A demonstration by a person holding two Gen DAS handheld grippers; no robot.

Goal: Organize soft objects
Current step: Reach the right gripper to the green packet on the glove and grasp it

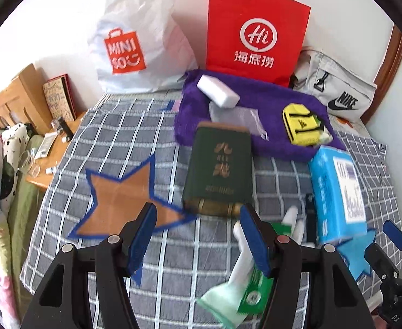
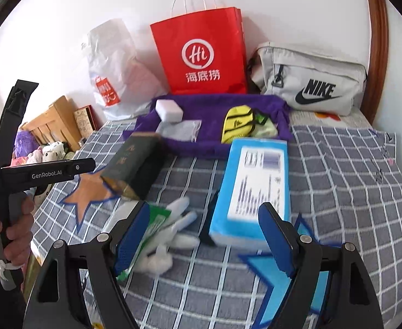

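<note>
1. While both grippers hang above the checked bedspread (image 1: 151,126), the left gripper (image 1: 198,235) has its jaws apart with nothing pressed between the pads; the right gripper (image 2: 205,242) is likewise spread and empty.
2. A purple towel (image 1: 277,101) lies toward the bedspread's far edge, in front of a red paper bag (image 1: 255,33), a white plastic bag (image 1: 135,44) and a grey pouch (image 2: 313,82).
3. On the towel rest a white sponge block (image 1: 218,91), a clear packet (image 1: 236,116) and a small yellow pouch (image 1: 301,124).
4. A dark green box (image 1: 218,170) lies mid-bedspread, just beside the towel's near edge.
5. A light blue box (image 2: 255,186) lies near the right gripper, beside white gloves with a green label (image 2: 162,230).
6. An orange star (image 1: 124,197) is at the left, and a blue star (image 2: 272,279) shows under the right gripper.
7. A hand (image 2: 12,233) holds the left gripper's handle.
</note>
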